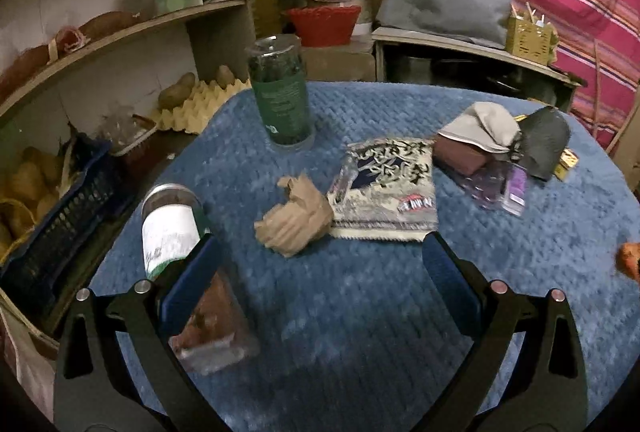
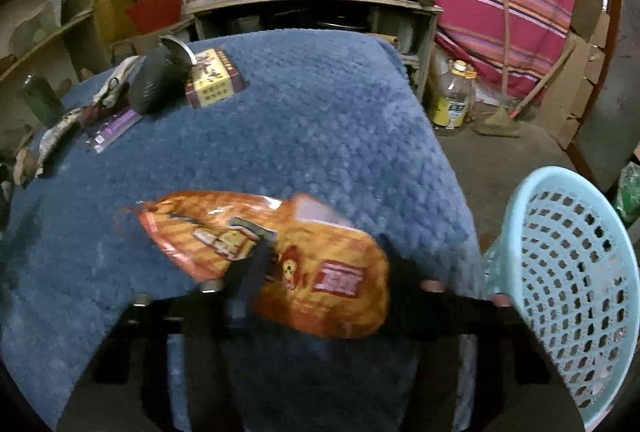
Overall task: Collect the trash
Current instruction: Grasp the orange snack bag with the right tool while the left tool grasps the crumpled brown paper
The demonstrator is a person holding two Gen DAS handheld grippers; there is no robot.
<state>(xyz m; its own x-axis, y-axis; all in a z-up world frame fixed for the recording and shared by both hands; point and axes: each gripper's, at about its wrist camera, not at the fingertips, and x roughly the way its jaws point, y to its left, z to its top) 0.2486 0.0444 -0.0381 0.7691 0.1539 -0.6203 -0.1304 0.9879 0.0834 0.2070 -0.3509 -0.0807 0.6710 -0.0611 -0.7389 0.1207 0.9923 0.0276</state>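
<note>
My left gripper [image 1: 320, 260] is open and empty above the blue cloth-covered table [image 1: 360, 312]. Just ahead of it lie a crumpled brown paper [image 1: 294, 222] and a black-and-white snack wrapper [image 1: 384, 191]. A clear plastic packet [image 1: 216, 324] lies by the left finger. My right gripper [image 2: 316, 284] is shut on an orange snack bag [image 2: 280, 256] and holds it above the table's near right part. A light blue perforated basket [image 2: 572, 280] stands just right of it, off the table's edge.
On the table stand a green jar [image 1: 284, 95] and a white-labelled jar [image 1: 170, 228] lying at the left edge. A grey cap, a dark pouch [image 1: 546, 139], a purple packet [image 1: 508, 187] and a small box [image 2: 214, 77] lie at the far right. Shelves stand to the left.
</note>
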